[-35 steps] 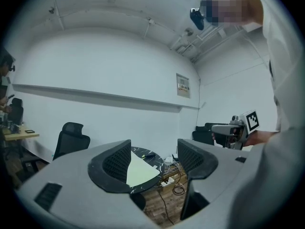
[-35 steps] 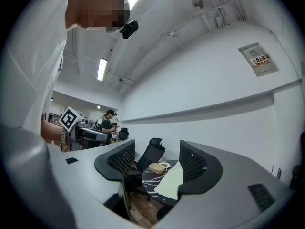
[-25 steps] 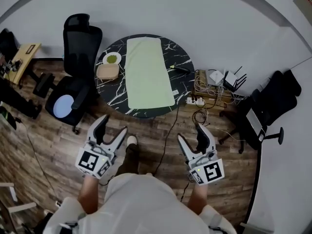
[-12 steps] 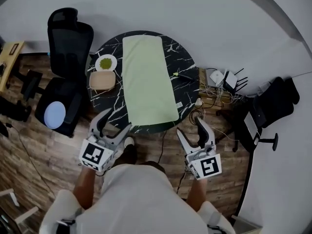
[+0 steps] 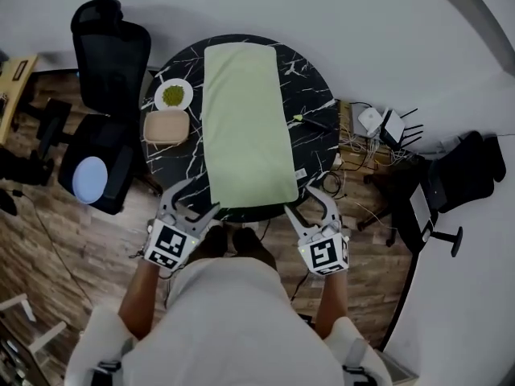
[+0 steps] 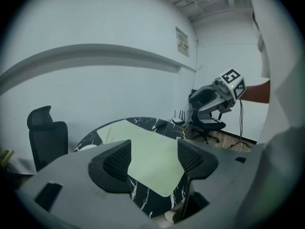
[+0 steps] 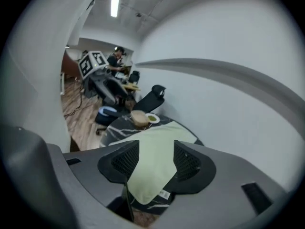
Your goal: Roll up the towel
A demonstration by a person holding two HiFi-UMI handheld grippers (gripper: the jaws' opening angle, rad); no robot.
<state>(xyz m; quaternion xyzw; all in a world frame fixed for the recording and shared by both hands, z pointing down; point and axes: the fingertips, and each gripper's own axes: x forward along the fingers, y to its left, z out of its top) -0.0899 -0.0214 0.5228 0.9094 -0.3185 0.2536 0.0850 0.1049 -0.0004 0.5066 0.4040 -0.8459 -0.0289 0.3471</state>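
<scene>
Now the towel (image 5: 245, 127) lies flat on the round table (image 5: 322, 147), its long axis running straight away from the person. Its near edge sits just ahead, between both grippers. The left gripper (image 5: 191, 202) is spread and empty, while the right gripper (image 5: 308, 203), equally near, is closing on nothing.

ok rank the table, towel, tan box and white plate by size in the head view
1. table
2. towel
3. tan box and white plate look about alike, so I won't rank them against each other
</scene>
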